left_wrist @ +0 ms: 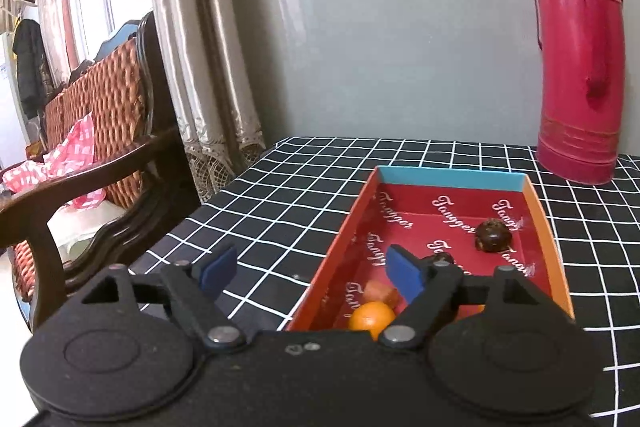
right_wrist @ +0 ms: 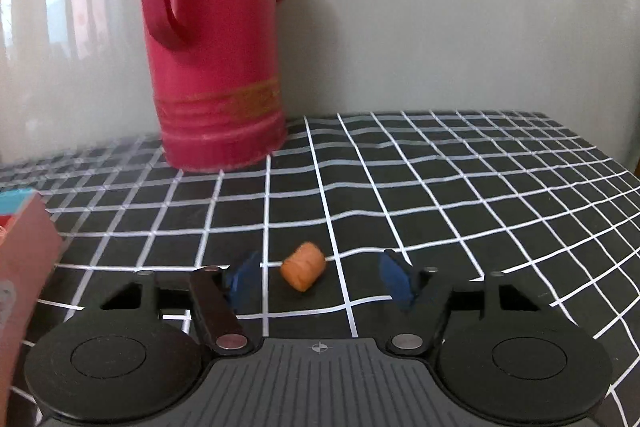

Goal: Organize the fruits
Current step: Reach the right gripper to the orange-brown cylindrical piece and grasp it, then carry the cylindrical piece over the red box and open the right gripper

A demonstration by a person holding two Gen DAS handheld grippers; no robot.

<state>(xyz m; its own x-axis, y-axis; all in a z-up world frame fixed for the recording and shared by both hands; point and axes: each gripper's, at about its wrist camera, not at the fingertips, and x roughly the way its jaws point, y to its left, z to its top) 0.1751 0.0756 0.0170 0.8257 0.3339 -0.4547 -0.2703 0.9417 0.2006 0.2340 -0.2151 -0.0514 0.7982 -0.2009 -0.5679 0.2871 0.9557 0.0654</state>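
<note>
Straddling an orange chunk (right_wrist: 302,265) on the checked cloth (right_wrist: 440,187), the right gripper (right_wrist: 316,277) gapes, untouching; the left gripper (left_wrist: 312,269) gapes empty at the red box's (left_wrist: 542,227) near-left edge; thermos (right_wrist: 212,39) far.

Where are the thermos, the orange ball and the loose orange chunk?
thermos (left_wrist: 580,67), left wrist view, body.
orange ball (left_wrist: 370,315), left wrist view, top.
orange chunk (right_wrist: 303,265), right wrist view, side.

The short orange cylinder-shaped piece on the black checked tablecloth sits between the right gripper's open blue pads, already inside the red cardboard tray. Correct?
Not quite. The right wrist view shows the orange piece on the tablecloth, outside the tray. It does sit between the right gripper's open pads.
</note>
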